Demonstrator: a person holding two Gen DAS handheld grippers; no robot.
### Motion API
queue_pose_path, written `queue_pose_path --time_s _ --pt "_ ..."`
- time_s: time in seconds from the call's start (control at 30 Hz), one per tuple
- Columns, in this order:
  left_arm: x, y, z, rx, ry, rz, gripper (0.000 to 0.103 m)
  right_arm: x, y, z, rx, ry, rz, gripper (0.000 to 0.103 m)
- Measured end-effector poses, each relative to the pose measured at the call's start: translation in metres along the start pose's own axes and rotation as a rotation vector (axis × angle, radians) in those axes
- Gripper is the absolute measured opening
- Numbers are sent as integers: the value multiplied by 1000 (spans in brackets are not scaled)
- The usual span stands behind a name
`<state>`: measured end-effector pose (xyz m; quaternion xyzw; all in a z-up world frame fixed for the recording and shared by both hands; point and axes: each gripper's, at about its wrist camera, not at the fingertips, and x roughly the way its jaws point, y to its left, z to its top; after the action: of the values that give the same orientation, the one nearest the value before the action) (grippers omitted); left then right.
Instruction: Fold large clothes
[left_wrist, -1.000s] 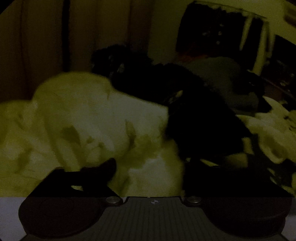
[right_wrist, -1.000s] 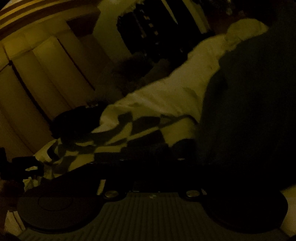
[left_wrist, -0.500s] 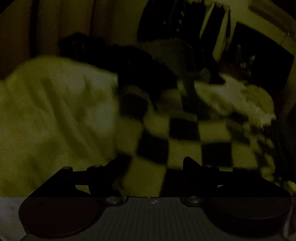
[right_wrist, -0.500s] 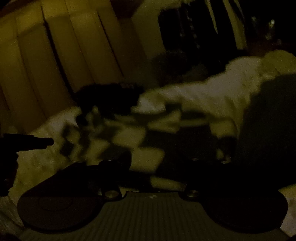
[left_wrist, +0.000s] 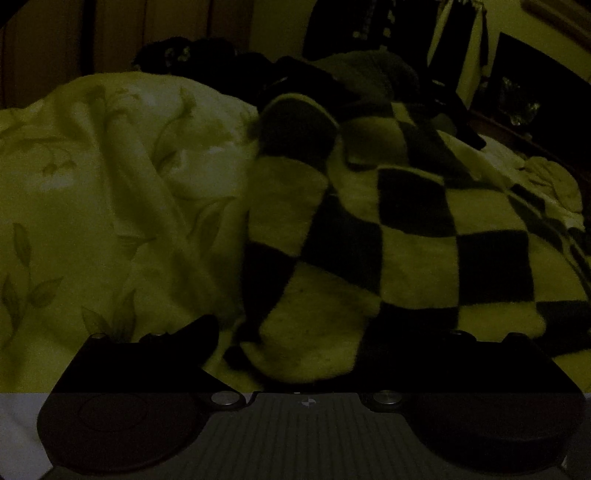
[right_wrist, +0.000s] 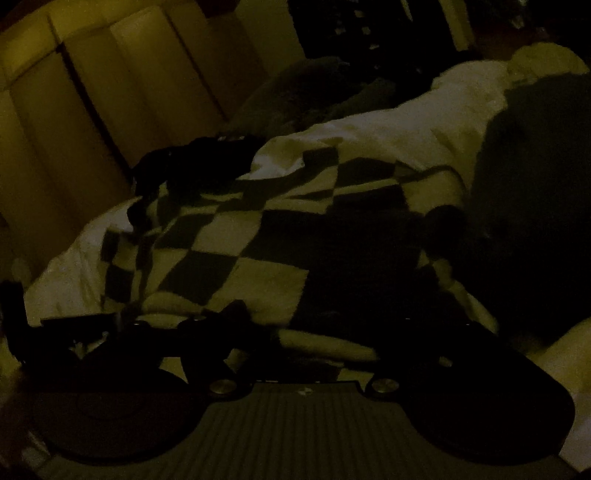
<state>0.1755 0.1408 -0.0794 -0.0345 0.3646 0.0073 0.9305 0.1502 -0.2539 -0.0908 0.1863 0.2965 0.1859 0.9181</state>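
Note:
The room is very dark. A large checkered garment (left_wrist: 388, 229) in dark and light squares lies spread over a pale floral bedcover (left_wrist: 110, 192). Its near edge drapes between the fingers of my left gripper (left_wrist: 295, 343), which stand wide apart, with the cloth lying loosely between them. In the right wrist view the same checkered garment (right_wrist: 258, 251) runs across the bed, and its near edge lies between the fingers of my right gripper (right_wrist: 314, 332), also wide apart. The right fingertips of both grippers are lost in shadow.
A heap of dark clothes (left_wrist: 229, 59) lies at the far side of the bed. A large dark cloth (right_wrist: 535, 203) covers the bed at right. A padded headboard (right_wrist: 92, 92) stands behind. The other gripper's tip (right_wrist: 74, 325) shows at left.
Both cameras have swung over and lowered toward the bed. The checkered garment, blurred in motion half a second ago, now lies spread out and still on the bedcover.

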Motion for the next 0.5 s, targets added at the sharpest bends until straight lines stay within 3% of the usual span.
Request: queue_pose_path --time_s 0.27,0.5 --pt "-17 1 -7 14 6 10 103 -5 7 -1 -12 5 -19 86" --pt "-40 -4 -14 99 29 21 103 -32 24 0 -6 24 -9 88"
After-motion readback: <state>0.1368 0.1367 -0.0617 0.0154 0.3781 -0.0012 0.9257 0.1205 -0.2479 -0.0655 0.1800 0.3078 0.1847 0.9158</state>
